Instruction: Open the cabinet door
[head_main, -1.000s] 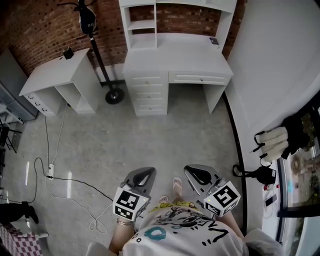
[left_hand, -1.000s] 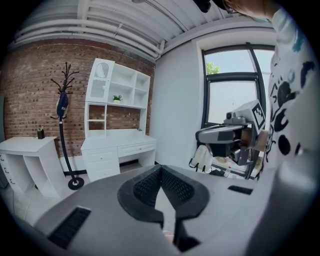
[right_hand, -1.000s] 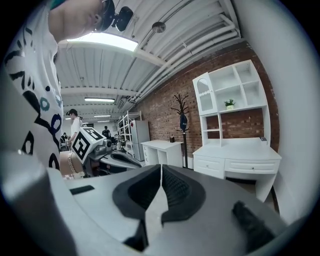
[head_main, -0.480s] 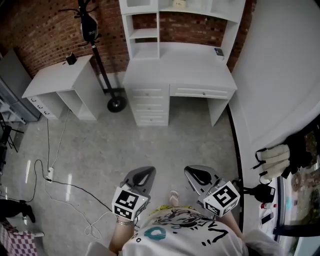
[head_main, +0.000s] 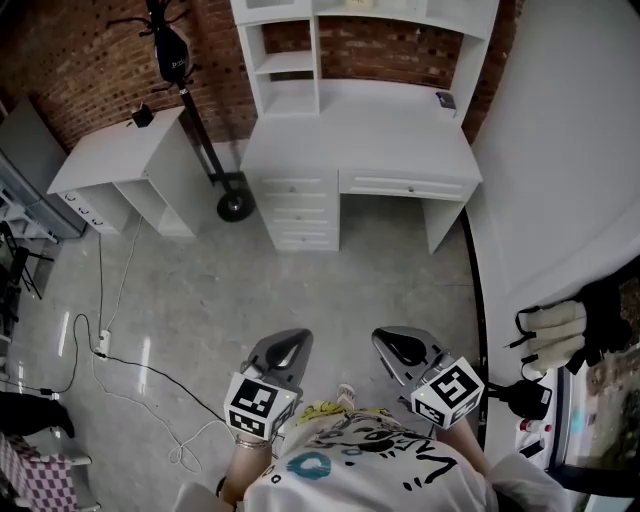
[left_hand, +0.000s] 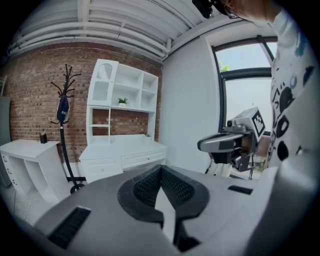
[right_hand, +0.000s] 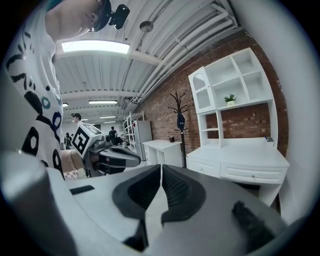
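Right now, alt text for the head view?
Seen from above, a person holds the left gripper and right gripper over grey floor, jaws together and empty, well short of a white desk with drawers against a brick wall. A low white shelf unit stands left of it.

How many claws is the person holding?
2. The left claw is low in the head view, and the right claw is just right of it. Both are shut and empty.

Left gripper (head_main: 288, 347) and right gripper (head_main: 395, 347) point forward side by side, jaws together, empty
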